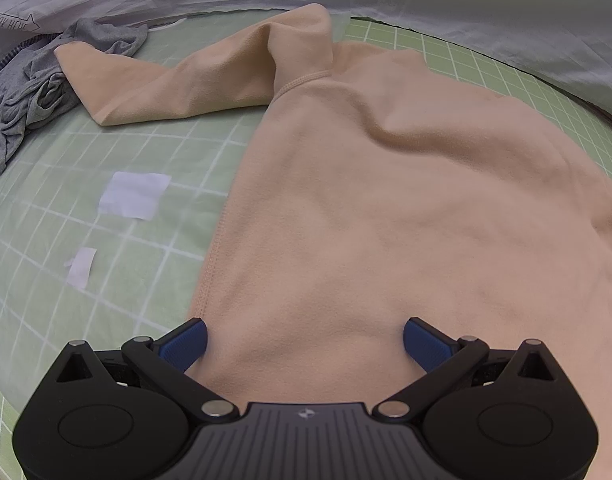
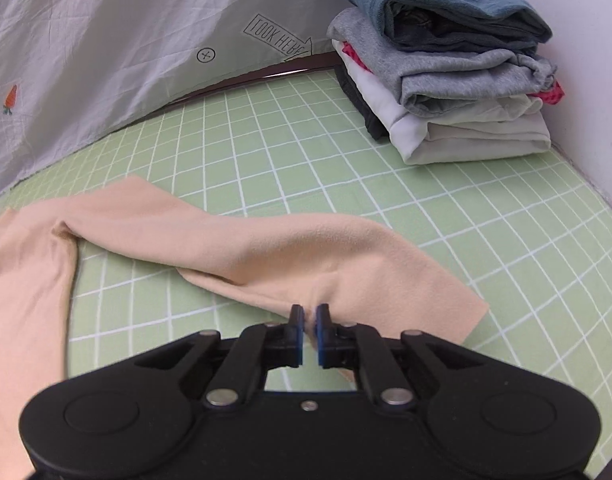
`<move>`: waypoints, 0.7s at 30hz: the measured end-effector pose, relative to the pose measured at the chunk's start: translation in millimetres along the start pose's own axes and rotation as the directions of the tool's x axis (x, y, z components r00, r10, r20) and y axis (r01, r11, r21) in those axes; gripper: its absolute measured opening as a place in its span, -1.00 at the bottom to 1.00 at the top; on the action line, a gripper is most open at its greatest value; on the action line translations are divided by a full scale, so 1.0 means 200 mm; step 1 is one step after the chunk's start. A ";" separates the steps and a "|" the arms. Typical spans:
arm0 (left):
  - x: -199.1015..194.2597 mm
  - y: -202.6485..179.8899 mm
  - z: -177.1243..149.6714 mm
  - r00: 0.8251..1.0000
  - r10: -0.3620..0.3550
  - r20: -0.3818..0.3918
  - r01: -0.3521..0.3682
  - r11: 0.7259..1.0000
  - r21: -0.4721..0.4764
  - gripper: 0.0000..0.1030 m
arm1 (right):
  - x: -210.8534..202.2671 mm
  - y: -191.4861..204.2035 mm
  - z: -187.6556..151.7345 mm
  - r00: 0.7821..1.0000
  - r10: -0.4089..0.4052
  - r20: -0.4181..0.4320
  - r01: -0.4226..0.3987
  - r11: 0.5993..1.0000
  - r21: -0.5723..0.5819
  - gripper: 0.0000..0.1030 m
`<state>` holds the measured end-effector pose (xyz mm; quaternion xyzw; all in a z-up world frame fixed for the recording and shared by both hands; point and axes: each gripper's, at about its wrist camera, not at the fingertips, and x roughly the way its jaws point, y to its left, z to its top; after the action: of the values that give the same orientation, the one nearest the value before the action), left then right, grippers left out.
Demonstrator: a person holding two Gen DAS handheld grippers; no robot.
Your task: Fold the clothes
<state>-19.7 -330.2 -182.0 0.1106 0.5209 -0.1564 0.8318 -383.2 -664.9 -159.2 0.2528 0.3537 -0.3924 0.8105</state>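
Green gridded mat (image 2: 306, 152) edged by wrinkled pale sheet (image 2: 106, 40).

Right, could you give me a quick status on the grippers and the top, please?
Left gripper open over top. Right gripper shut on sleeve. Grey garment under the other sleeve's end.

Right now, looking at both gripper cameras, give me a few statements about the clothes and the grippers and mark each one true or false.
1. The right gripper is pinching the peach top's sleeve. True.
2. The left gripper is clamped shut on the peach top. False: its jaws stand wide open over the hem.
3. A stack of folded clothes sits on the green checked mat. True.
4. The top item of that stack is red. False: it is blue.
5. A crumpled grey garment lies beside the other sleeve. True.
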 end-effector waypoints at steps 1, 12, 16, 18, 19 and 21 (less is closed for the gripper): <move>0.00 0.00 0.00 1.000 0.000 -0.001 0.000 1.000 0.000 1.00 | -0.04 -0.01 -0.02 1.000 0.027 -0.008 -0.027 0.999 0.038 -0.88; 0.00 0.01 0.00 1.000 -0.006 -0.009 0.006 1.000 0.011 1.00 | -0.22 -0.17 -0.18 0.924 0.358 0.133 -0.380 0.822 0.424 -0.89; -0.01 0.01 0.00 1.000 -0.010 -0.002 0.010 1.000 0.017 1.00 | -0.26 -0.30 -0.24 0.876 0.389 0.284 -0.481 0.673 0.563 -0.89; -0.01 0.01 -0.01 1.000 -0.011 0.001 0.011 1.000 0.018 1.00 | -0.29 -0.33 -0.23 0.872 0.385 0.302 -0.489 0.674 0.554 -0.89; -0.01 0.01 -0.01 1.000 -0.011 0.002 0.011 1.000 0.018 1.00 | -0.30 -0.32 -0.21 0.880 0.379 0.285 -0.474 0.705 0.528 -0.89; -0.01 0.00 -0.01 1.000 -0.010 0.003 0.010 1.000 0.017 1.00 | -0.30 -0.26 -0.17 0.918 0.349 0.188 -0.396 0.821 0.411 -0.89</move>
<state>-21.4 -328.6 -181.8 0.1148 0.5190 -0.1650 0.8308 -464.9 -643.1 -140.4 0.4729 0.1566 -0.3089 0.8102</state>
